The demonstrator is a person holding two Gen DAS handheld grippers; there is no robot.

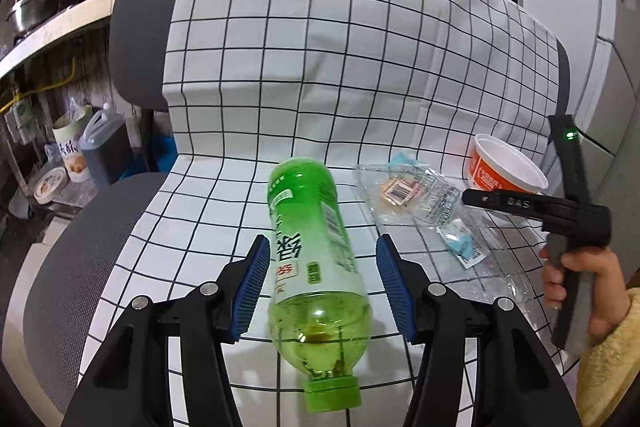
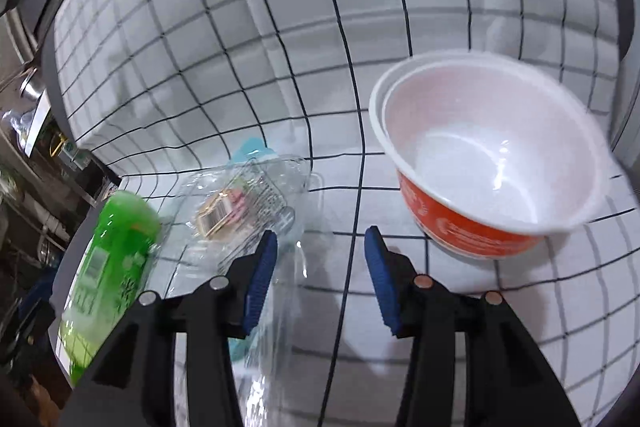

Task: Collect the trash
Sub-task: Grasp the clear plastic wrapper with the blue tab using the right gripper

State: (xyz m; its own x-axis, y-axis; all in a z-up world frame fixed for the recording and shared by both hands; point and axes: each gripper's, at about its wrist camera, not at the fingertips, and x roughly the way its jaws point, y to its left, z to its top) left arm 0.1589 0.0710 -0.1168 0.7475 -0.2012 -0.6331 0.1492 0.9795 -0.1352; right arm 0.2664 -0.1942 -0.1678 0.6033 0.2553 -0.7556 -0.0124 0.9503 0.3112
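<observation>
Both grippers' fingers apart: left gripper [image 1: 320, 283] astride green bottle [image 1: 310, 247], right gripper [image 2: 320, 267] w/ nothing, bottle label unreadable

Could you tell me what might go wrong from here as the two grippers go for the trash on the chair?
The green bottle lies on its side between the open left gripper; being round, it may roll or squirt out as the jaws close. The clear plastic packaging is thin and crumpled, so the open right gripper may pinch the checked cloth with it. The orange bowl sits close by and could be knocked.
</observation>
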